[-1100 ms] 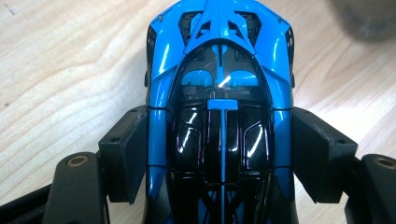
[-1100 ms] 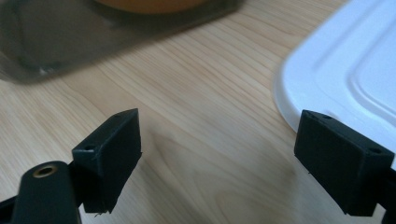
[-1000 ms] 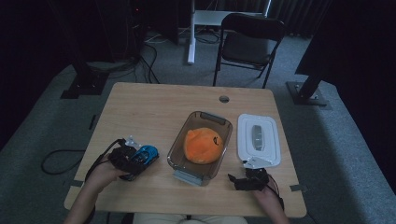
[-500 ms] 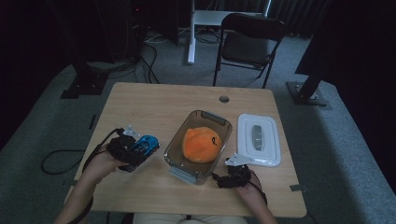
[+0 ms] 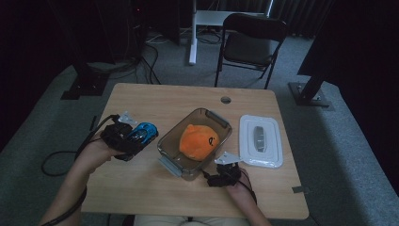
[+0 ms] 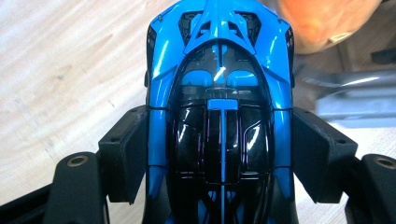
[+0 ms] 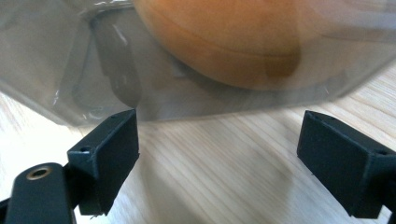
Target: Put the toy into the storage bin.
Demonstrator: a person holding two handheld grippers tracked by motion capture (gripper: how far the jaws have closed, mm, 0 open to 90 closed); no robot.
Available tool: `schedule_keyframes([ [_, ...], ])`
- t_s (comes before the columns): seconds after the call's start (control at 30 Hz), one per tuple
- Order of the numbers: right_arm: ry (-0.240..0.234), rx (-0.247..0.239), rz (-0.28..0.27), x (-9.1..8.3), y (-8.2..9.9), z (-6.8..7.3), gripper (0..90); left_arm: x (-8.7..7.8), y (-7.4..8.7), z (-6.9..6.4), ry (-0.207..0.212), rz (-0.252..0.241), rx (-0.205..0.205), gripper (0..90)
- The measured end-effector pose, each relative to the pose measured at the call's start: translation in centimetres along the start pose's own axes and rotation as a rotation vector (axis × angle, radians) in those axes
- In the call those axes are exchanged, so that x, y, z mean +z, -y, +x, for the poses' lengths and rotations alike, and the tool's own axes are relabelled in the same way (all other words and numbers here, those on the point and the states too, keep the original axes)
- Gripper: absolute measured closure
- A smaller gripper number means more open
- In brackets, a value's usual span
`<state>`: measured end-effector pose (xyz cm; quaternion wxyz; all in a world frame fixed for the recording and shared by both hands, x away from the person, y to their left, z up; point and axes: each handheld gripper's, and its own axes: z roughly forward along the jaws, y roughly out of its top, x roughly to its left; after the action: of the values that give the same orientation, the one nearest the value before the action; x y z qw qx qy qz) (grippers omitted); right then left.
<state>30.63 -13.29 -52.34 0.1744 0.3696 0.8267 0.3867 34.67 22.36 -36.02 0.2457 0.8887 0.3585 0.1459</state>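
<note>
— What's the setting?
— A light wooden bench (image 5: 141, 188) with a round cable hole, on grey carpet in a dim room; one black chair (image 5: 251, 44) stands behind it.
— Count the things.
— One blue toy car (image 5: 142, 133), one clear container (image 5: 175, 162) with one orange plush toy (image 5: 197, 141) inside, one white lid (image 5: 261, 141) lying just right of it.
— And the grippers?
— Two. The left hand-held gripper (image 5: 134, 139) clamps the car by its sides, lifted above the bench left of the container. The right hand-held gripper (image 5: 225, 172) gapes wide, empty, low on the bench just before the container's near wall.
</note>
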Motion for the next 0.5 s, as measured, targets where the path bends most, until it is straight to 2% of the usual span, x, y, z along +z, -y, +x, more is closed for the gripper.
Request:
schedule_keyframes([
  [0.1, 0.013, -0.018, 0.018, 0.3, -0.1, 0.4, 12.3, -0.3, -1.1, -0.1, -0.001, -0.001, 0.015, 28.9],
  [0.17, 0.010, -0.013, 0.008, 0.2, 0.0, 0.4, 12.3, -0.4, -1.8, -0.2, 0.010, -0.008, 0.026, 28.9],
  [0.3, 0.008, -0.002, 0.001, -0.1, 0.2, 0.1, 12.3, -0.1, -3.5, -0.9, 0.009, -0.008, 0.053, 28.9],
  [0.5, 0.030, -0.010, -0.006, -0.5, 0.5, 0.0, 12.3, 0.6, -6.1, -2.1, 0.040, -0.020, 0.087, 28.9],
])
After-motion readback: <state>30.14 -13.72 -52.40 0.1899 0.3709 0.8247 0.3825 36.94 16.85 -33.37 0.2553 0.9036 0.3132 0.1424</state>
